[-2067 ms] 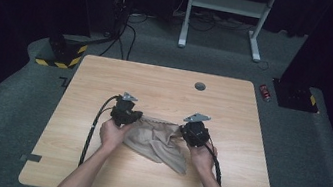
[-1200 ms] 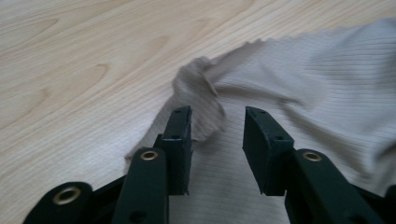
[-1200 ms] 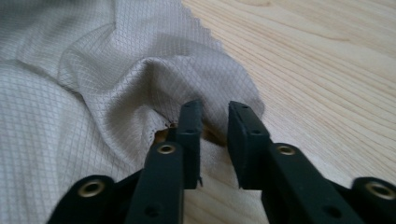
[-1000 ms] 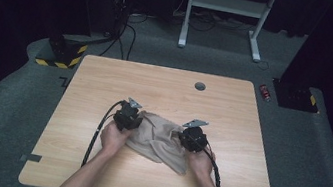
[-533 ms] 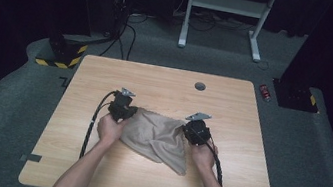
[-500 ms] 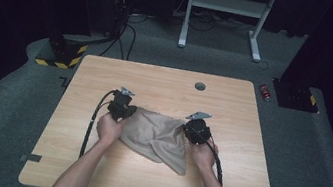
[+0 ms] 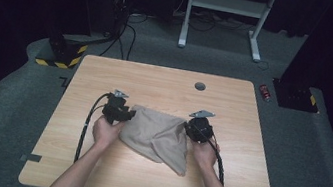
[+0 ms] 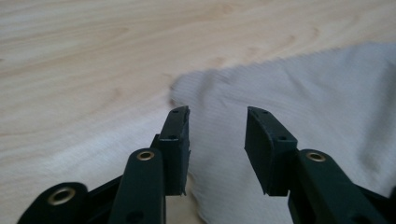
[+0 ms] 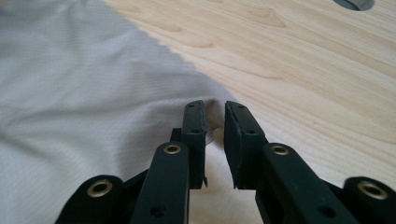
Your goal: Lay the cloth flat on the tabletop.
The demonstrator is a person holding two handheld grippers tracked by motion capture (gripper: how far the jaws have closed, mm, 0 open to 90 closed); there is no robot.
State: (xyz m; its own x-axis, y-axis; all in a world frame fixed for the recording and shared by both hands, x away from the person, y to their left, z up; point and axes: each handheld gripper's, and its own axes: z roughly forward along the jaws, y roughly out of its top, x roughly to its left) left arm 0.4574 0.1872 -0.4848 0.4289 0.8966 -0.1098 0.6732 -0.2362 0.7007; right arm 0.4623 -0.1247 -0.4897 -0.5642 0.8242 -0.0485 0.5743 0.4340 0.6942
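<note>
One beige cloth (image 7: 158,135) lies on the wooden table (image 7: 156,84), roughly mid-table and slightly toward the near edge, spread flatter than half a second ago: its far edge now runs nearly straight between the two grippers, while the near part tapers to a loose point on the near right. Left gripper (image 7: 118,111) sits at the cloth's far-left corner; its jaws have just been opening and now stand moderately apart, and in the left gripper view (image 8: 217,140) the cloth corner lies flat on the table under and between them, with the pads not pressing on it. Right gripper (image 7: 198,127) is at the far-right corner; its jaws have also just been opening, but by less, leaving a narrow gap. In the right gripper view (image 9: 215,133) a small ridge of cloth edge sits in that gap, and the pads appear clear of it, so I read it as let go. Compared with a second ago, when both grippers were pinching the corners, the cloth has been stretched out and set down. Judgement: the spreading step looks finished on the far edge, and the near pointed fold would be next to deal with. Count: one cloth, two grippers, one table, one round grommet (image 7: 200,86) near the table's far edge.
</note>
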